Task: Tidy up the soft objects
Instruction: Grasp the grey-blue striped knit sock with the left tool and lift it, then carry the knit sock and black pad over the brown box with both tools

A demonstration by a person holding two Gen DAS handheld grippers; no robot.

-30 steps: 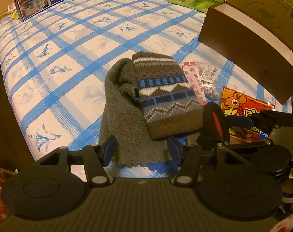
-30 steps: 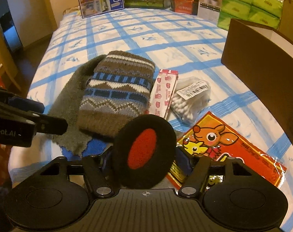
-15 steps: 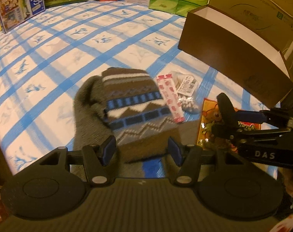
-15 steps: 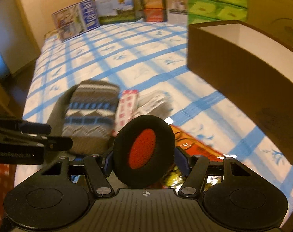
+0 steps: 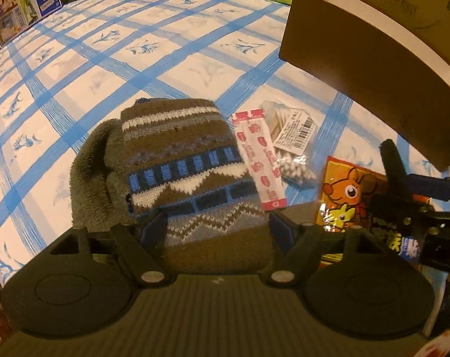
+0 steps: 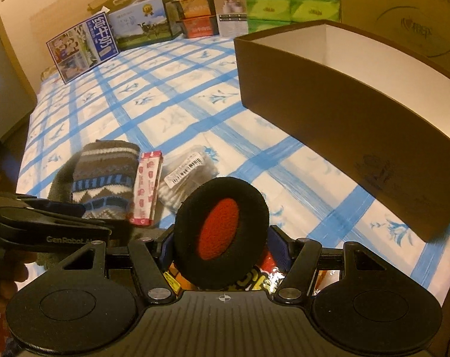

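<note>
Opening left gripper (image 5: 217, 226) straddled patterned knit hat (image 5: 192, 163), pad contact unclear, right gripper (image 6: 222, 245) clamped earmuff (image 6: 222, 235), headband hidden.

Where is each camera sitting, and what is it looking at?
Left wrist: sits on the left gripper, looks down at the knit hat; jaws opening around it.
Right wrist: sits on the right gripper, which holds an earmuff, faces the brown box.
Shared: hat, box, cotton swabs, and each other's gripper.
</note>
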